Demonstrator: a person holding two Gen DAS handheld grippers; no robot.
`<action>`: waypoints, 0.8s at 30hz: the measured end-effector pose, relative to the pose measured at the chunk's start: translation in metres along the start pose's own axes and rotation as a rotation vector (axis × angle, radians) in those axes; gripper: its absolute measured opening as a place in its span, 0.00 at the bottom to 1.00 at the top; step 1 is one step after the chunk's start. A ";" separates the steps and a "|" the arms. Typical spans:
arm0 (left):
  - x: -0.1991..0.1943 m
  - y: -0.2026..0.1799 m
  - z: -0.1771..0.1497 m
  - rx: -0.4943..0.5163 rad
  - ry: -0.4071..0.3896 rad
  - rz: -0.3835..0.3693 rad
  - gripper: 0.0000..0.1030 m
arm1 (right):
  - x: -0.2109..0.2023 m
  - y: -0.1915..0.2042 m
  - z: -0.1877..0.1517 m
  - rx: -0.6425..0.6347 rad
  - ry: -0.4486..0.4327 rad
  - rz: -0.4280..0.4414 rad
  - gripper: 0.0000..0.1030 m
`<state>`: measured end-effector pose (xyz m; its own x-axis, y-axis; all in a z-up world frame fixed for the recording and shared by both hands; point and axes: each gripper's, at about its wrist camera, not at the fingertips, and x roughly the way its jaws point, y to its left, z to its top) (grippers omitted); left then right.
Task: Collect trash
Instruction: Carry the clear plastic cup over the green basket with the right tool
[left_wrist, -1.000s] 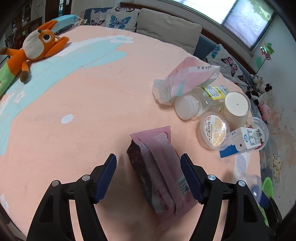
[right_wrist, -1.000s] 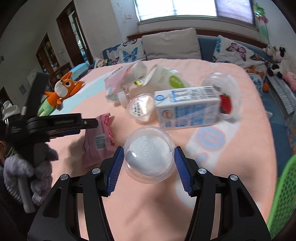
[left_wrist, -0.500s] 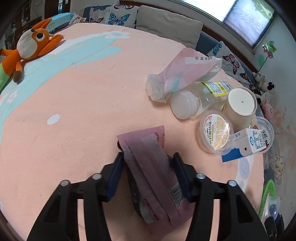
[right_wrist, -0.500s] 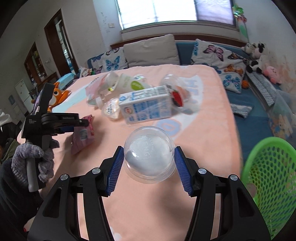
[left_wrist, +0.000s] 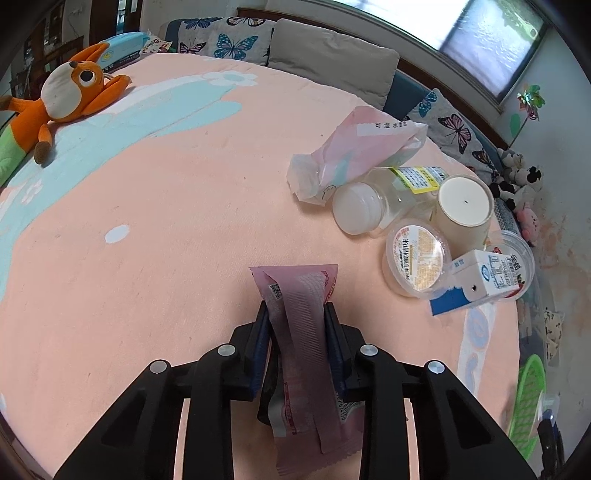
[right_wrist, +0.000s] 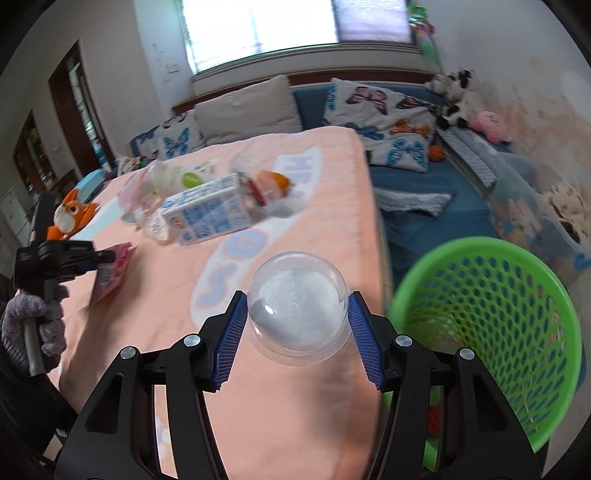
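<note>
A bed under a peach blanket with pale blue patches fills the room, butterfly-print cushions along the window wall. The left gripper has just been closing — its pads now pinch a pink foil snack wrapper. The right gripper clamps a clear plastic dome cup beside a green mesh basket.

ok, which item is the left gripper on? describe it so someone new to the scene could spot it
On the peach bedspread, look nearer than the cluster of cups and bottles, where the left gripper has just been closing. Pinched between its blue pads is the pink snack wrapper. It is the only flat, crimp-edged foil pack lying apart from the pile.
</note>
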<state>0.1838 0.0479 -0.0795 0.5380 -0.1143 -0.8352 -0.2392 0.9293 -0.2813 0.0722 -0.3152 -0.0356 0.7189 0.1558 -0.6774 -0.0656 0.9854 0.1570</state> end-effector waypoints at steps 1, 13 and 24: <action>-0.002 0.000 -0.001 -0.001 -0.003 -0.003 0.26 | -0.002 -0.004 -0.001 0.014 -0.002 -0.007 0.55; -0.036 -0.006 -0.015 0.021 -0.040 -0.072 0.25 | -0.016 -0.040 -0.014 0.105 -0.017 -0.091 0.55; -0.059 -0.022 -0.021 0.067 -0.070 -0.114 0.25 | -0.033 -0.066 -0.022 0.162 -0.034 -0.147 0.55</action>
<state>0.1403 0.0263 -0.0341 0.6145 -0.1977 -0.7637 -0.1201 0.9333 -0.3383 0.0378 -0.3834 -0.0397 0.7357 0.0065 -0.6773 0.1515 0.9730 0.1740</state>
